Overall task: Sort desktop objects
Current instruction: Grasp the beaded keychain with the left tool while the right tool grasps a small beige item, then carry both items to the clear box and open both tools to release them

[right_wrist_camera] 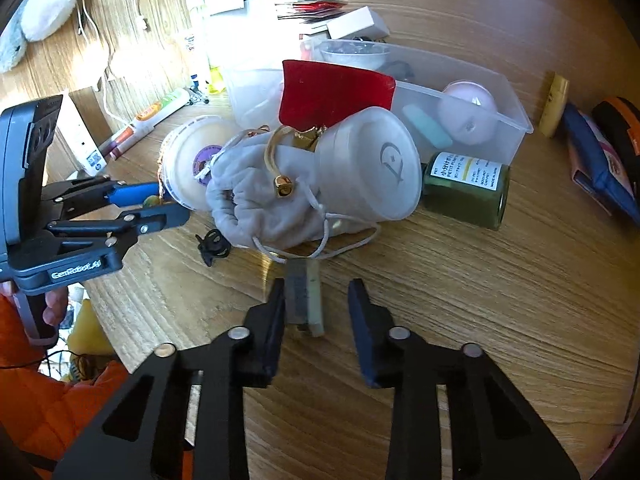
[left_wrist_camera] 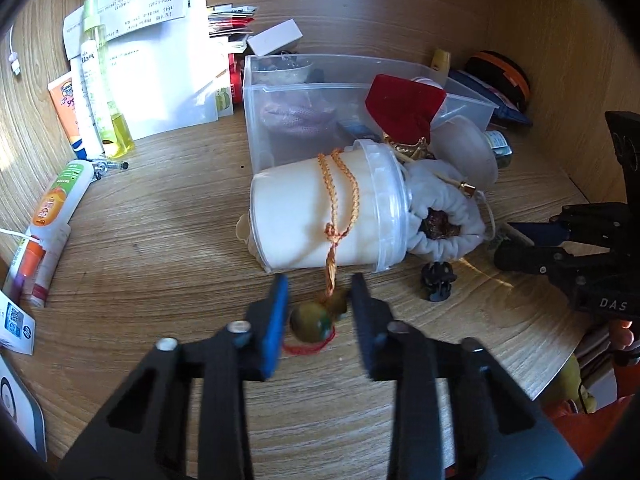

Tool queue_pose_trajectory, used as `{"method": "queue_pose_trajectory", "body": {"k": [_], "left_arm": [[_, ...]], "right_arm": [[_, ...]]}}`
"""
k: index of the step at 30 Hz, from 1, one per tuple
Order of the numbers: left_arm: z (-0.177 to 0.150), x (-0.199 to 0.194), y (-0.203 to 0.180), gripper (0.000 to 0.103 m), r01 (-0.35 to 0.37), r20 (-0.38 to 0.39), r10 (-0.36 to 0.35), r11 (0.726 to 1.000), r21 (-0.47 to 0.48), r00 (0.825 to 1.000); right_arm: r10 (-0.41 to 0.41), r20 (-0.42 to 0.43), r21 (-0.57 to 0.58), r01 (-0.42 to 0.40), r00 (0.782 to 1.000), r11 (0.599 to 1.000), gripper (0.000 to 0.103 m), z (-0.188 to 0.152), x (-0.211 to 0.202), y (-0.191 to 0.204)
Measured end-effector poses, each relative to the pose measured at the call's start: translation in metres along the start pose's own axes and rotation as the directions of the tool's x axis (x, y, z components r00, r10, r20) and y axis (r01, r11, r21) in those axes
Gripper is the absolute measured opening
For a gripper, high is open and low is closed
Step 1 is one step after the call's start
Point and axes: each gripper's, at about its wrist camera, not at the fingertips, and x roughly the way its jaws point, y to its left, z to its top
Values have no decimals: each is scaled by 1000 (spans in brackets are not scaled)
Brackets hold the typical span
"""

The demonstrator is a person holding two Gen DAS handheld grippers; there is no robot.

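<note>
Left wrist view: the left gripper (left_wrist_camera: 318, 312) sits low over a wooden desk (left_wrist_camera: 168, 216), its 2 fingers spread apart on either side of a small olive-brown gourd charm (left_wrist_camera: 314, 320), not closed on it. One finger looks just beside the charm; contact cannot be confirmed. An orange braided cord (left_wrist_camera: 340, 200) runs from the charm up and around a white plastic jar (left_wrist_camera: 320, 216) lying on its side. Behind the jar stands a clear plastic bin (left_wrist_camera: 360, 100) with a red velvet pouch (left_wrist_camera: 404, 108) at its near edge. A grey drawstring pouch (left_wrist_camera: 444, 208) rests against the jar's lid. A black hair clip (left_wrist_camera: 438, 280) lies near the jar. Tubes and papers sit at far left.

Right wrist view: the right gripper (right_wrist_camera: 316, 304) hovers with fingers released, holding nothing, a pale flat stick (right_wrist_camera: 306, 300) between them on the desk. Ahead lie the grey pouch, a frosted cup (right_wrist_camera: 372, 164) on its side and a green bottle (right_wrist_camera: 466, 188).
</note>
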Motion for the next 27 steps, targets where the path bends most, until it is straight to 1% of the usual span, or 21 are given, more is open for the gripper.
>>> {"method": "queue_pose_trajectory", "body": {"k": [1, 3, 8, 12, 14, 22, 27], "left_arm": [[0, 0, 0, 24, -5, 2, 5, 1000, 2, 1000], [-2, -2, 1, 24, 0, 5, 0, 1000, -2, 1000], [-4, -7, 7, 24, 20, 8, -19, 999, -33, 1000], [2, -18, 11, 24, 48, 35, -46, 997, -63, 998], [7, -25, 12, 24, 52, 60, -48, 996, -67, 997], [34, -45, 19, 24, 18, 151, -10, 999, -50, 989], [54, -47, 29, 24, 34, 180, -23, 998, -60, 983]], "right_arm": [[4, 2, 2, -4, 1000, 1000, 22, -1, -1, 0], [-1, 5, 6, 1, 1000, 1000, 16, -2, -1, 0], [5, 15, 35, -5, 1000, 999, 15, -2, -4, -6], [10, 40, 67, -13, 999, 998, 15, 2, -12, -13], [-1, 60, 77, -3, 998, 997, 15, 4, -18, -17], [-60, 148, 109, 44, 987, 993, 15, 19, -48, -34], [-81, 195, 114, 59, 977, 992, 15, 31, -60, -42]]}}
